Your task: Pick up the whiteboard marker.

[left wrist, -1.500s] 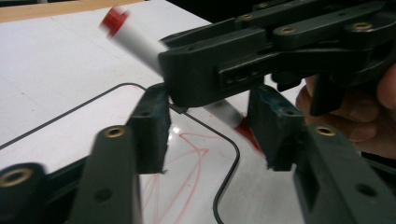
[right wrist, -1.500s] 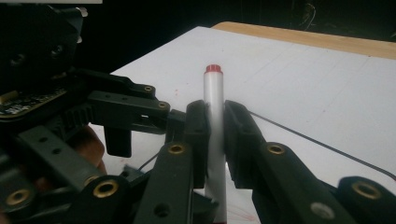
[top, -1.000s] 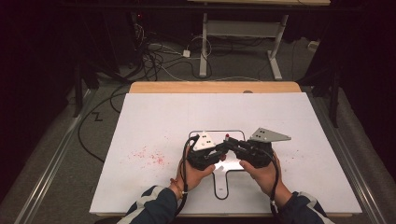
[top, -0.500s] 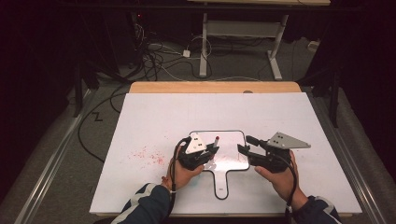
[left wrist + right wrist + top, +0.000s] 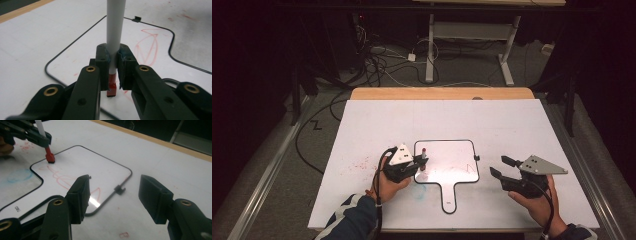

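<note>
A small whiteboard (image 5: 452, 157) with a black rim and a handle lies flat on the white table (image 5: 522, 125). My left gripper (image 5: 423, 162) is shut on a white marker (image 5: 115, 30), held upright. The marker's red end (image 5: 112, 87) rests on the board near its left edge, beside red scribbles (image 5: 147, 45). My right gripper (image 5: 498, 166) hovers over the table to the right of the board. Its jaws have just been opening and nothing is between them (image 5: 113, 192). The right gripper view takes in the board (image 5: 82, 162), the red end (image 5: 49, 155) and the left gripper (image 5: 47, 138).
Red smudges (image 5: 362, 165) and a blue smudge (image 5: 419, 190) mark the table left of the board. A small black clip (image 5: 476, 158) sits on the board's right rim. A wooden strip (image 5: 442, 93) edges the far side. Cables (image 5: 382, 60) and a desk frame (image 5: 507, 55) lie beyond.
The two grippers were close together over the board. The right one has moved away to the right and opened. The left one has shifted left with the marker.
</note>
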The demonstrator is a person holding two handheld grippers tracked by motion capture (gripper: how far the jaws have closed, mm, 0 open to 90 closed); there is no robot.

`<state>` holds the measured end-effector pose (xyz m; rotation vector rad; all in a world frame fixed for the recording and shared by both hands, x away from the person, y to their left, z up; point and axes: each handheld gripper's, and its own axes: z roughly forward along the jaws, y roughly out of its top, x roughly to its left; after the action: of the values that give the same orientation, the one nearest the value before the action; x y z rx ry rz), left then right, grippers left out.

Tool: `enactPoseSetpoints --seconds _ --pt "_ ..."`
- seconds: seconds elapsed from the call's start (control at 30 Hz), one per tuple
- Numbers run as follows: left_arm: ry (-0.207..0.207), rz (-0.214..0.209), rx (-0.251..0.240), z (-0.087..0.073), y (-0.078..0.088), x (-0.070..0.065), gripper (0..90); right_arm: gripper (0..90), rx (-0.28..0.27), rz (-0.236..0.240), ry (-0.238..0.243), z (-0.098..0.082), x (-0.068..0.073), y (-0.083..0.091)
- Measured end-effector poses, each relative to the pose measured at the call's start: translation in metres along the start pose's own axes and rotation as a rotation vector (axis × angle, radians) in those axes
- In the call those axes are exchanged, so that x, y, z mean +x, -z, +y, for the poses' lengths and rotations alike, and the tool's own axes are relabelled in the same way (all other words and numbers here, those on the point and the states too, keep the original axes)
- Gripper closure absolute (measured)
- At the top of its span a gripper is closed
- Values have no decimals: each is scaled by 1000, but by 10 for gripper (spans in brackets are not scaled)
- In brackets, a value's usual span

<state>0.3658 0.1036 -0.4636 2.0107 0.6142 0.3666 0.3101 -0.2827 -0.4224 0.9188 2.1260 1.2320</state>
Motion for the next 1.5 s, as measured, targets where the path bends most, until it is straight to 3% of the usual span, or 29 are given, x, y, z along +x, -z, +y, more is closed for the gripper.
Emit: enactPoseSetpoints --seconds 0.07,0.2,0.23,0.37,0.4,0.43,0.47,0.5,0.83,0.97,1.07,1.1,1.3,1.5 --pt "20 5 -15 -1 -2 2 788 430 5 -3 -3 -2 -1 1" --pt "12 -8 -29 5 -15 -4 789 429 3 0 6 -1 0 -1" --pt "7 -34 -37 10 -25 -11 789 429 4 4 7 0 1 -2" --pt "-17 -65 -49 18 -41 -26 789 425 6 25 14 -1 3 -4" --pt "52 -76 -99 20 -48 -35 789 425 7 31 10 -1 3 -5" --pt "52 -76 -99 20 -48 -35 789 424 8 27 12 -2 3 -5" --pt "-14 -88 -59 22 -49 -32 789 424 10 26 11 -2 3 -5" --pt "-16 -90 -57 23 -50 -34 789 424 12 34 8 -3 3 -5" --pt "-36 -64 8 15 -23 -24 788 408 32 5 26 -6 0 -4" --pt "-16 -34 23 3 -1 -17 788 405 36 1 32 -5 0 -3" --pt "-3 -30 21 -2 7 -16 788 402 38 1 35 -5 1 -4" --pt "17 -34 13 -5 12 -15 788 400 40 4 35 -5 1 -4" --pt "21 -55 1 -6 9 -19 788 395 47 11 43 -4 3 -7" --pt "-44 -103 -14 10 -17 -34 788 392 53 16 46 -4 3 -9"
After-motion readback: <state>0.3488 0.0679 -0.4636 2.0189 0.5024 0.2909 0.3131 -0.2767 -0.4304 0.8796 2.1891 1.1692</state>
